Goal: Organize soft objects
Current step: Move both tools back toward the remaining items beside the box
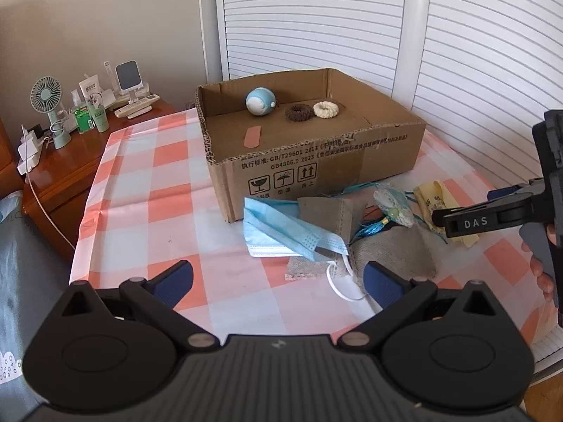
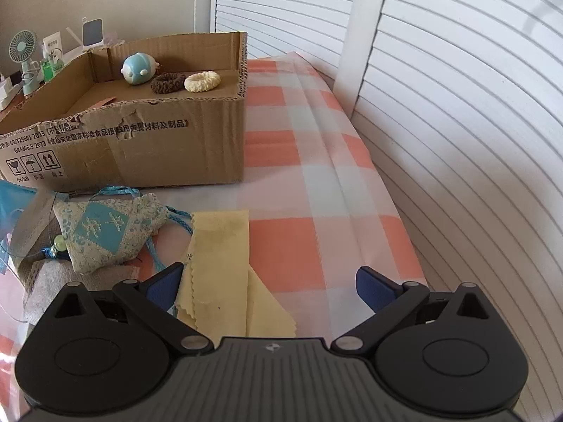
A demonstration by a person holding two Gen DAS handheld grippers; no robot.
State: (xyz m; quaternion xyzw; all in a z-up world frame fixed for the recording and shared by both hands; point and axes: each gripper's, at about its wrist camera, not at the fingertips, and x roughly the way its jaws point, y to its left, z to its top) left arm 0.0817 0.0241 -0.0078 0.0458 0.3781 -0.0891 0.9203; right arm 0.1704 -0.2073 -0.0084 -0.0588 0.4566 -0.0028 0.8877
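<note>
An open cardboard box (image 1: 316, 161) (image 2: 158, 147) holds a blue-white plush ball (image 1: 259, 101) (image 2: 138, 66), a brown scrunchie (image 1: 299, 112) (image 2: 168, 82), a cream scrunchie (image 1: 326, 109) (image 2: 202, 81) and a pink strip (image 1: 252, 136). In front of it lie a blue face mask (image 1: 292, 232), grey cloths (image 1: 390, 249), a floral sachet (image 1: 394, 205) (image 2: 109, 230) and a yellow cloth (image 1: 431, 200) (image 2: 218, 253). My left gripper (image 1: 278, 281) is open and empty, just before the mask. My right gripper (image 2: 269, 286) is open and empty over the yellow cloth's near end; it shows at the left wrist view's right edge (image 1: 492, 218).
The checked pink-white tablecloth (image 1: 158, 183) (image 2: 316, 183) covers the table. A wooden side cabinet (image 1: 70, 161) at the left carries a small fan (image 1: 47, 105), bottles and remotes. White louvred doors (image 2: 457, 105) stand behind and to the right.
</note>
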